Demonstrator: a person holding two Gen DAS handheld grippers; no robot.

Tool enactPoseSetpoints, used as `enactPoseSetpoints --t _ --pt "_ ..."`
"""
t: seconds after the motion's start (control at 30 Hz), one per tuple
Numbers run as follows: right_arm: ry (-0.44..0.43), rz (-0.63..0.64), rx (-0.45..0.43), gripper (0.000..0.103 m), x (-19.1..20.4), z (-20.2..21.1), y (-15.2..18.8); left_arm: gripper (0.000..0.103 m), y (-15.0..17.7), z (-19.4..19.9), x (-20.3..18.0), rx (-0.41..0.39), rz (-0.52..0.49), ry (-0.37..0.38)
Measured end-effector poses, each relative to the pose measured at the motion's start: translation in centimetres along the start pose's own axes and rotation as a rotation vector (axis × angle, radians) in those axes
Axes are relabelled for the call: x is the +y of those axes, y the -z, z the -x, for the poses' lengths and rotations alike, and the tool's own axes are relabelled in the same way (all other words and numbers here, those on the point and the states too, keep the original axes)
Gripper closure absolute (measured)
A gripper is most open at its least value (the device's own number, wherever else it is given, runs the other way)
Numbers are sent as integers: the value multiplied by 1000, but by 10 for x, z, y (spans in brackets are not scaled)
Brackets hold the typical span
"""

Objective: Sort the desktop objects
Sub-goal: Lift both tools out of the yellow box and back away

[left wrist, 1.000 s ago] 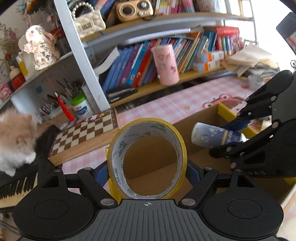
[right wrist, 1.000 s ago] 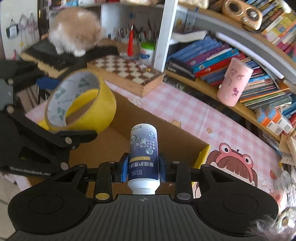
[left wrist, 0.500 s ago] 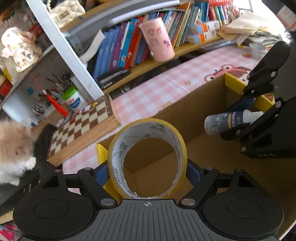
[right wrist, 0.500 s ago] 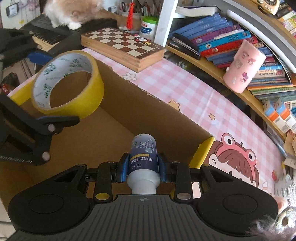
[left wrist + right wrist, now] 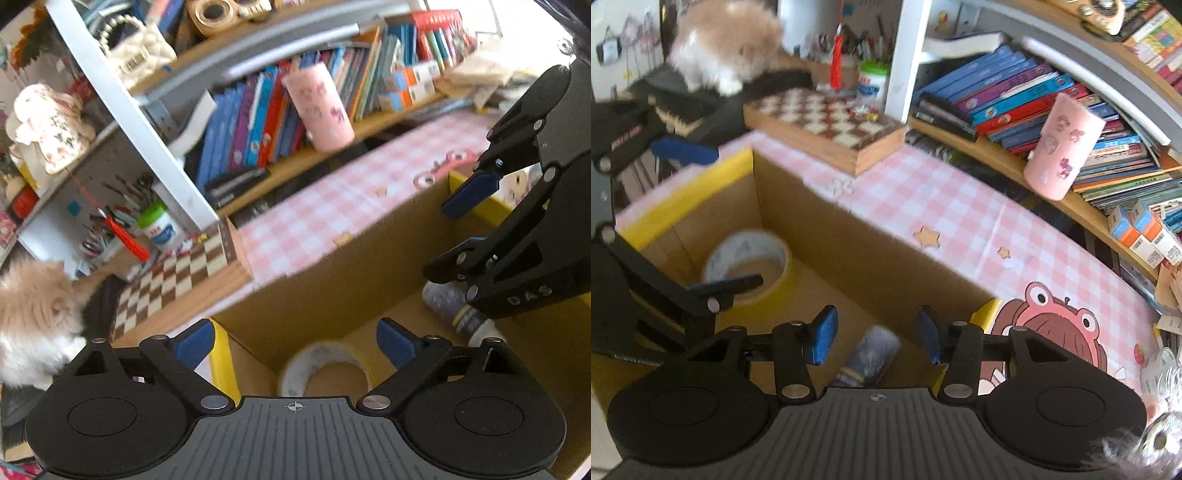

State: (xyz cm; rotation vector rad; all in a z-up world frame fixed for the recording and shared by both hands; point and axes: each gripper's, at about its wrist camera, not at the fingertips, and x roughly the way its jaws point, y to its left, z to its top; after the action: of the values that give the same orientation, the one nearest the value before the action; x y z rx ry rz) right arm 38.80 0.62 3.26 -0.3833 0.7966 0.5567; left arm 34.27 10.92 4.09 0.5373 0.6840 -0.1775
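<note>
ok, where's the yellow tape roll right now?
The yellow tape roll lies flat on the cardboard box floor near its left corner in the right wrist view, apart from the dark bottle.

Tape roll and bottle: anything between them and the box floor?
Nothing visible. The tape roll and the bottle lie inside the cardboard box, below the opening left gripper and right gripper, neither gripped.

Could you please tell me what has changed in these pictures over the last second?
Both tools let go. The left tool is opening, and the tape has dropped into the box. The right tool is opening too, and the bottle now lies on the box floor. Cup, chessboard and box stayed put.
</note>
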Motion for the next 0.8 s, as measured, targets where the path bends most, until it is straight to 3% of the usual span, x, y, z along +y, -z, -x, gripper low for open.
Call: enactPoseSetpoints --t 0.47,0.8 --pt "64 -86 -240 55 -22 98 1 5 -2 75 13 -171 132 3" --pt "99 -162 -352 51 -21 164 40 2 13 127 5 -237 188 20"
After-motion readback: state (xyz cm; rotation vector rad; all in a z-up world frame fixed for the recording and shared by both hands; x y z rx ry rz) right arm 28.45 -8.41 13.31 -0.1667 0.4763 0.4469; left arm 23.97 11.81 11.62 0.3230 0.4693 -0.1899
